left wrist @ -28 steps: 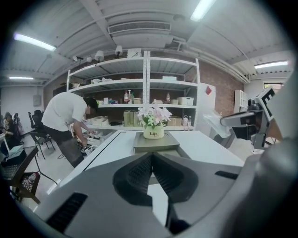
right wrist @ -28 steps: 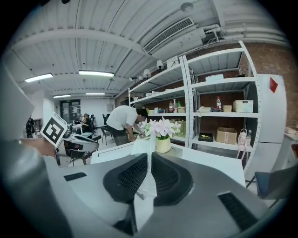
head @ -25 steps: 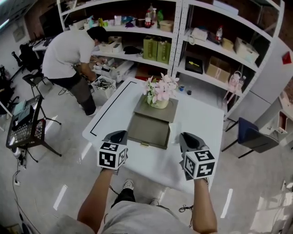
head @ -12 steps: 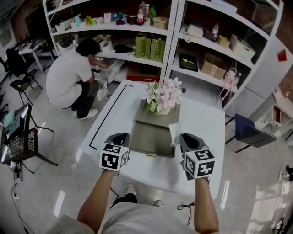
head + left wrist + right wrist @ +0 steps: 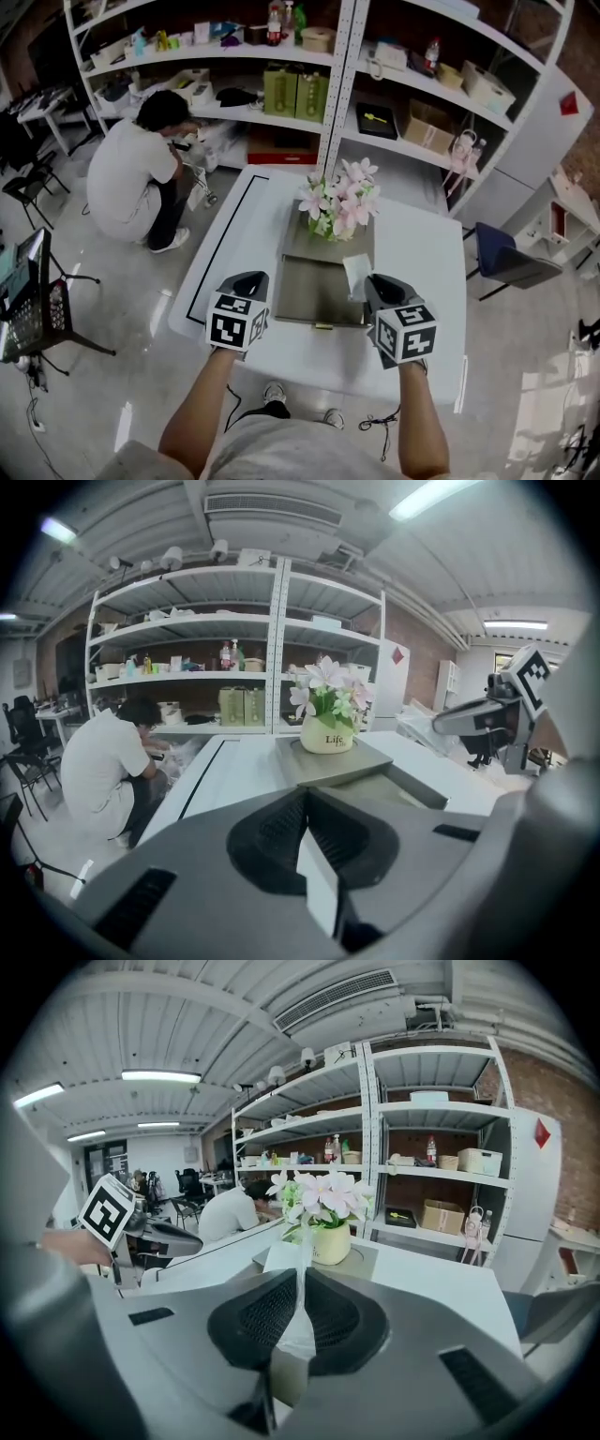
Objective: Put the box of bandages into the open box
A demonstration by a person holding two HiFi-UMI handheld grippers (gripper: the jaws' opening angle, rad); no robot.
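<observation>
While left gripper [image 5: 249,279] is closed, right gripper [image 5: 379,284] clamps the bandage box [image 5: 356,274].

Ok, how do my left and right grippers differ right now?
The right gripper is shut on the white bandage box; the left gripper is shut with nothing between its jaws. The left gripper is left of the open box, the right gripper right of it. Both point toward the flower pot.

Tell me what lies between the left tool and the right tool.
In the head view, the open box lies between the left tool and the right tool; the white box of bandages sits at its right edge, beside the right tool.
</observation>
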